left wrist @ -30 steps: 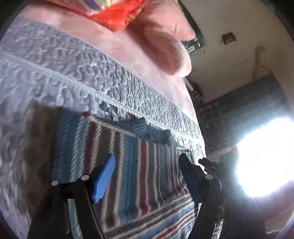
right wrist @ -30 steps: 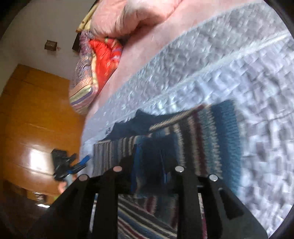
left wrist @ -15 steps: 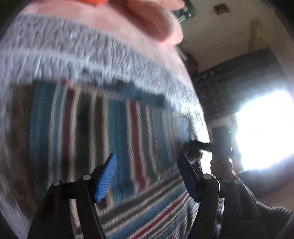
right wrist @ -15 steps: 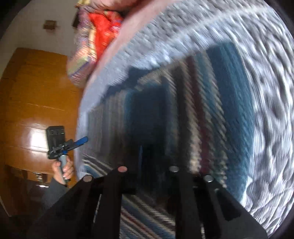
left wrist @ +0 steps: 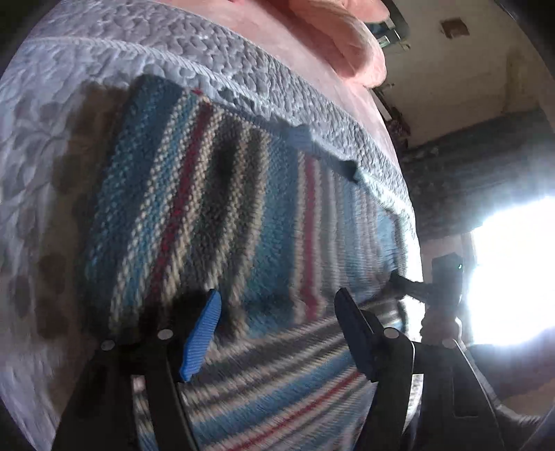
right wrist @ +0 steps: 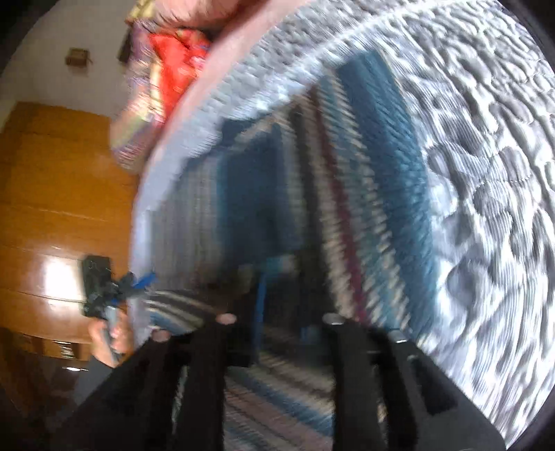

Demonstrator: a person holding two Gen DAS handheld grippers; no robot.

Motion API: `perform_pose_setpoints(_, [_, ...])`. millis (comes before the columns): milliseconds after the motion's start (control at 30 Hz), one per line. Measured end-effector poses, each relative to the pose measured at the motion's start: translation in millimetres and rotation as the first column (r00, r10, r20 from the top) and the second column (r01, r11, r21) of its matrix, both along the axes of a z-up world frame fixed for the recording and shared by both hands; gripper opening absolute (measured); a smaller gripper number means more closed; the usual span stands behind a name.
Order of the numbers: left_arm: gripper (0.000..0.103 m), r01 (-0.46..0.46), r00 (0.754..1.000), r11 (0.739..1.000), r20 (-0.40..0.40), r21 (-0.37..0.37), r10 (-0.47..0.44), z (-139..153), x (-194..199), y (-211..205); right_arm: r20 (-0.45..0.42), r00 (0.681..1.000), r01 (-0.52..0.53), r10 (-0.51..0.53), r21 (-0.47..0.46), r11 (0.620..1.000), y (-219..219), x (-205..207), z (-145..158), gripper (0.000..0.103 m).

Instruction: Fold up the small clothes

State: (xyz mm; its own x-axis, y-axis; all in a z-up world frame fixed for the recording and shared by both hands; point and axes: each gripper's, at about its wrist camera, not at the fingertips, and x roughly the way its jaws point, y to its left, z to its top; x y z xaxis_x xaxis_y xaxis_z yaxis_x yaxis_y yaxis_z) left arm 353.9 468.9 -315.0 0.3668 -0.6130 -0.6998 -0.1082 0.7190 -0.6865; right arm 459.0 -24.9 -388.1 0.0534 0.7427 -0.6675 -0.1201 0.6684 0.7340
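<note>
Striped knit sweater [left wrist: 215, 215] (flat, bedspread)

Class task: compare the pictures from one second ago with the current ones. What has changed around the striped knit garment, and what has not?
Both grippers have closed in on the striped knit garment, which now fills more of each view. The left gripper stays open, holding nothing. The garment still lies on the grey quilt.

We count one striped blue, red and cream knitted garment [left wrist: 222, 215], one grey quilted bedspread [left wrist: 86, 69], one pink pillow [left wrist: 340, 31], one red patterned cushion [right wrist: 170, 69], and two black tools: left [left wrist: 277, 329], right [right wrist: 277, 312].
</note>
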Motion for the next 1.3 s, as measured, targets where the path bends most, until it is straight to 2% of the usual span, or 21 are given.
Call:
perform_pose_setpoints(33, [0.073,-0.002,1.000,1.000,0.020,-0.007,0.002,12.1,-13.4,0.1,0.019,1.000,0.001,-0.001,0.014,1.000,-2.1,-5.7,12.2,0.036])
perform_pose_setpoints(100, [0.075,-0.006,1.000,1.000,0.020,-0.029,0.007,28.3,-48.2,1.0,0.031,0.999,0.009,-0.011,0.054,0.999,-14.1,-27.4,34.2,0.039])
perform_pose_setpoints(167, [0.076,0.000,1.000,0.999,-0.013,-0.036,0.000,36.4,-83.8,-0.8,0.002,1.000,0.013,-0.013,0.063,0.998,-31.9,-57.0,41.7,0.049])
perform_pose_setpoints(267, [0.076,-0.001,0.997,0.998,-0.077,-0.067,-0.004,38.7,-149.9,-9.5,-0.072,0.997,-0.009,0.011,0.027,1.000,-49.7,-116.5,41.6,0.064])
perform_pose_setpoints(433, [0.077,-0.018,0.978,0.996,-0.211,-0.087,0.000,27.8,-245.2,-28.9,-0.203,0.979,-0.001,-0.009,-0.045,0.999,-81.2,-226.9,35.6,0.072])
perform_pose_setpoints(567, [0.077,-0.043,0.961,0.996,-0.277,-0.077,0.020,21.9,-289.6,-35.1,-0.288,0.957,0.026,-0.042,-0.060,0.998,-93.4,-276.6,30.0,0.072])
perform_pose_setpoints(633, [0.077,-0.069,0.944,0.992,-0.330,-0.108,0.030,11.9,-302.3,-33.5,-0.332,0.942,0.035,-0.052,-0.055,0.998,-95.7,-291.0,26.1,0.069])
perform_pose_setpoints(733, [0.078,-0.106,0.918,0.986,-0.394,-0.130,0.047,-1.4,-314.6,-32.9,-0.350,0.936,0.027,-0.043,-0.049,0.998,-99.3,-306.1,29.5,0.068])
perform_pose_setpoints(833, [0.078,-0.134,0.905,0.978,-0.423,-0.160,0.055,-13.9,-314.9,-31.8,-0.347,0.938,0.001,-0.028,-0.079,0.997,-97.3,-308.3,34.9,0.070])
perform_pose_setpoints(900, [0.079,-0.130,0.892,0.982,-0.448,-0.140,0.054,-24.1,-314.5,-34.7,-0.343,0.939,-0.021,-0.019,-0.110,0.994,-97.4,-309.5,37.4,0.070])
perform_pose_setpoints(967, [0.079,-0.149,0.868,0.987,-0.486,-0.054,0.104,-28.2,-314.6,-34.5,-0.364,0.931,-0.048,-0.014,-0.162,0.986,-93.8,-309.8,33.7,0.069])
perform_pose_setpoints(1067, [0.079,-0.147,0.873,0.988,-0.476,-0.041,0.110,-23.4,-318.6,-34.4,-0.382,0.924,-0.079,-0.005,-0.205,0.976,-91.0,-312.6,30.9,0.067])
perform_pose_setpoints(1300, [0.079,-0.146,0.858,0.987,-0.506,-0.067,0.093,-46.4,-317.8,-37.5,-0.416,0.909,-0.075,-0.033,-0.240,0.968,-75.1,-306.2,14.5,0.060])
